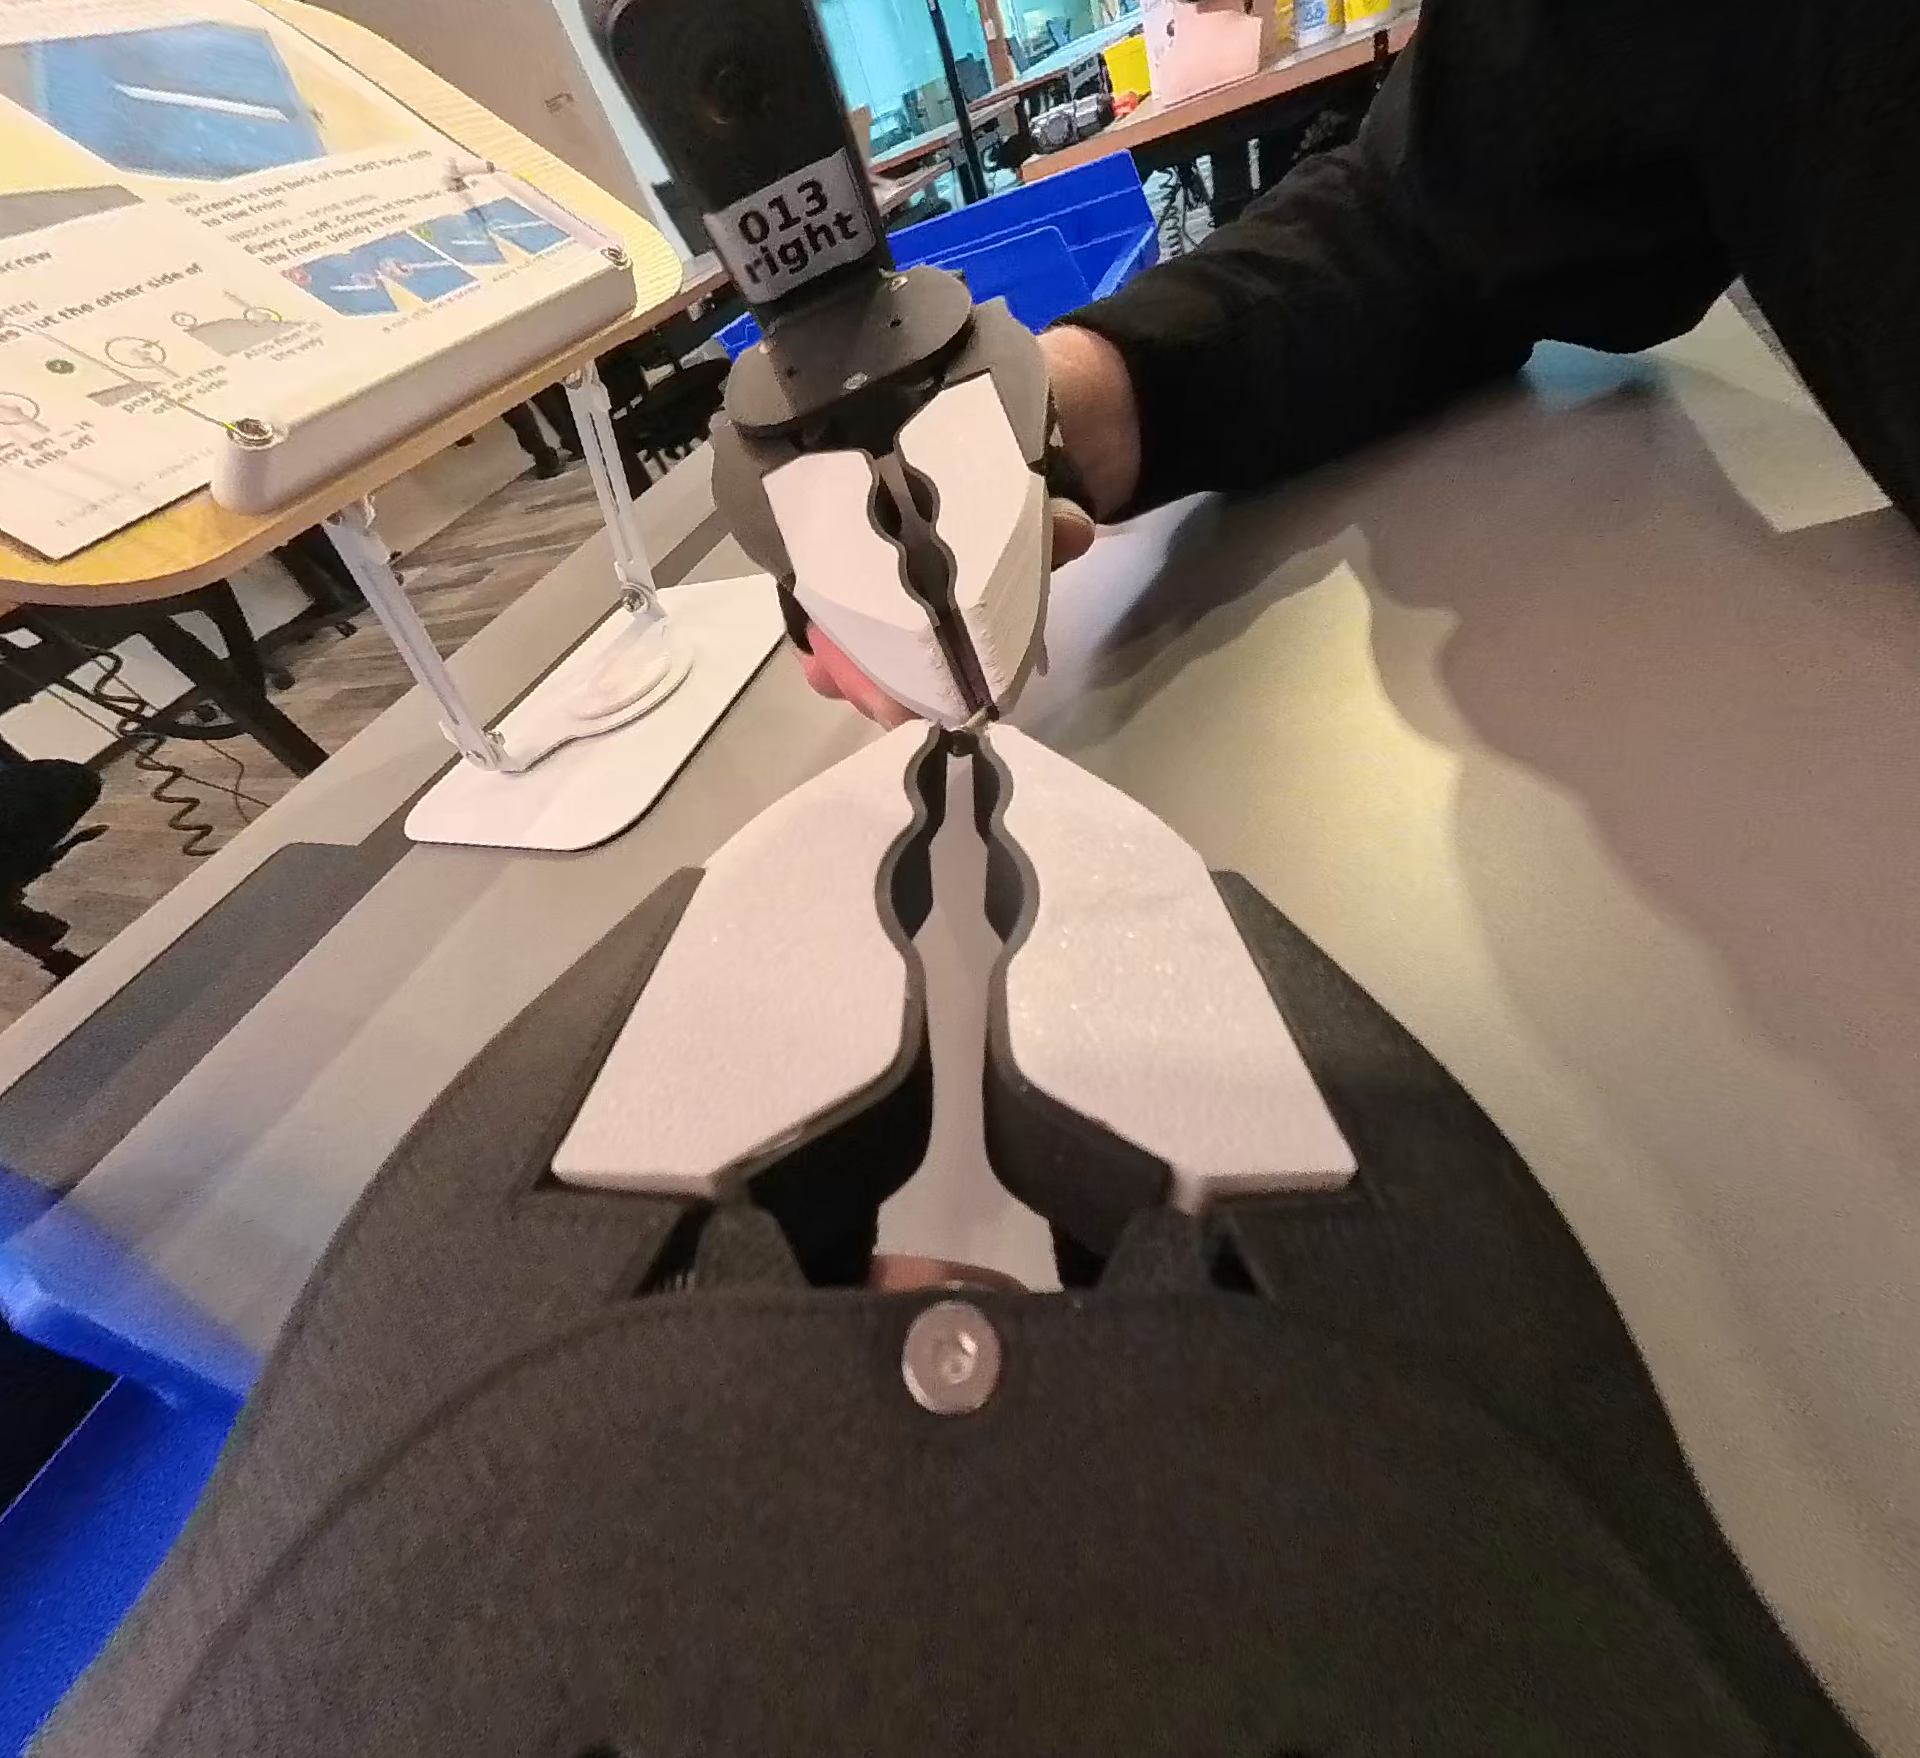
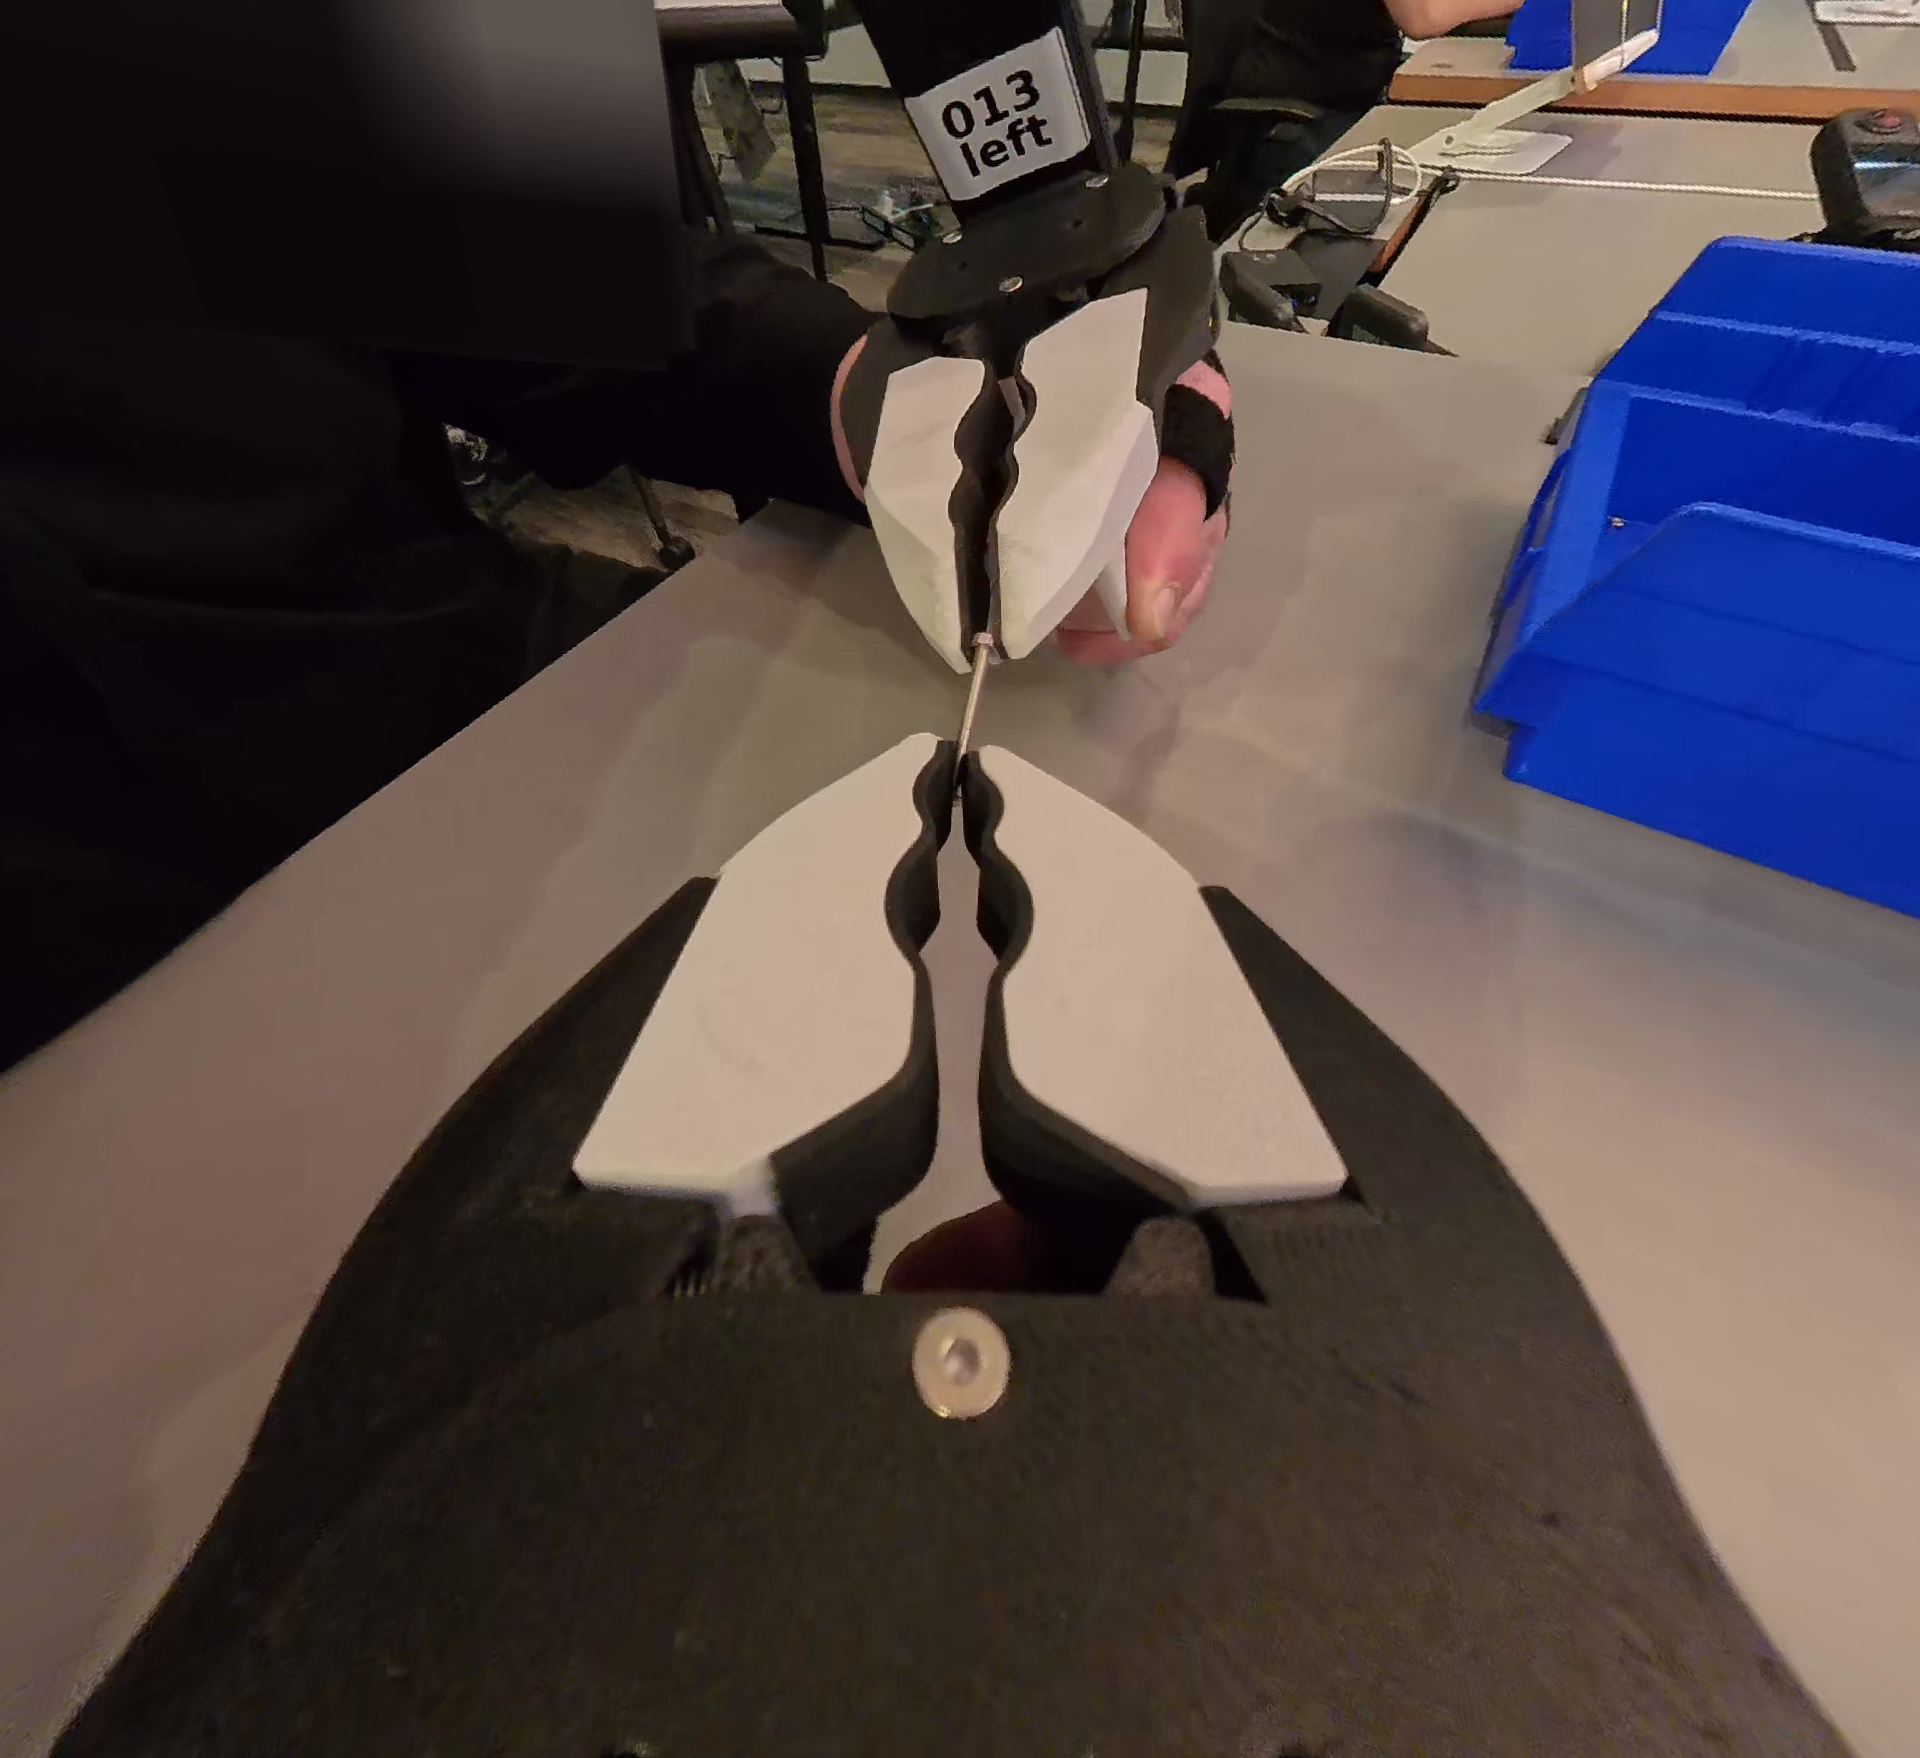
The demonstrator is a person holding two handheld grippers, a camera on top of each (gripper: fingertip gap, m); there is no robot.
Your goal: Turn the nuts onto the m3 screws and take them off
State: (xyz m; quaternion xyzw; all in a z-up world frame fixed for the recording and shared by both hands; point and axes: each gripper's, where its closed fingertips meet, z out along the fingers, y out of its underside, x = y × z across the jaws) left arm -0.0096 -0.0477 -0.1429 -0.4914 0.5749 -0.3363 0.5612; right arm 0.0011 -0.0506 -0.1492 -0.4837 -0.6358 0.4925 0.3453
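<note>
**Threading nut on screw, tip to tip**

Gripping one end of the screw (image 2: 970, 706) in the right gripper (image 2: 961, 766), jaws closed to a sliver at the tips. Pinching the far end in the left gripper (image 1: 956, 748), jaws likewise almost shut on a small wider piece, taken to be the nut (image 2: 983, 644); too small to rule out a screw head. Meeting nose to nose above the surface (image 2: 1351, 877), with only a short bare stretch of shank between the two pairs of jaws.

To do it well:
- Line up both pairs of jaws on one axis, so that the nut sits square to the thread and not cocked.
- Turn one gripper about that axis and hold the other steady.
- Press lightly along the shank while turning; probably enough to catch the first thread without jamming it.
- Grip no harder than needed, since so small a part could likely spring out sideways and drop to the surface below the jaws.
- Re-grip in short turns instead of twisting the wrist far off line.

Counted:
- One screw, between the jaws.
- One nut, if rightly read, at the left jaws' tips.
- Two grippers, one in each hand.
- One blue bin (image 2: 1714, 565) to the right of the right jaws, and another farther back.
- One sheet stand (image 1: 312, 274) to the left of the left jaws.
</note>
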